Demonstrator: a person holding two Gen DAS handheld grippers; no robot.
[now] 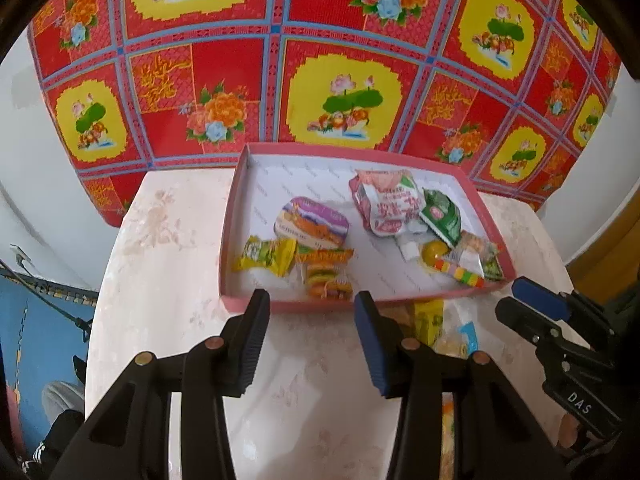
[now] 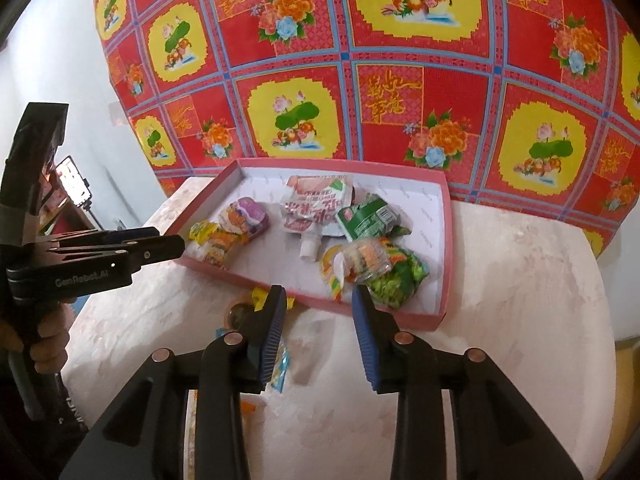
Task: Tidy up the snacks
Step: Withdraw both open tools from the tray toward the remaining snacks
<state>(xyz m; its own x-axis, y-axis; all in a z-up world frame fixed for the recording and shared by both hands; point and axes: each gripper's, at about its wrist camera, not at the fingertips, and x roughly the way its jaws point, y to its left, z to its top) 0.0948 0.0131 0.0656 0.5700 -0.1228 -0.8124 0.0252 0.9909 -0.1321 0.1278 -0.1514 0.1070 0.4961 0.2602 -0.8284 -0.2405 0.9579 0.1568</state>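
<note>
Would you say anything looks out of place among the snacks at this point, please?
Yes. A few wrapped snacks lie on the table just outside the pink tray's near rim, while the rest sit inside it. Both grippers, left and right, are open and empty.

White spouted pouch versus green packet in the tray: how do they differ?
The pouch is white with red print and has a capped spout; the green packet is a flat bag without one. The pouch looks larger and lies nearer the tray's middle; the packet lies to its right. Both lie flat in the tray, touching or overlapping.
</note>
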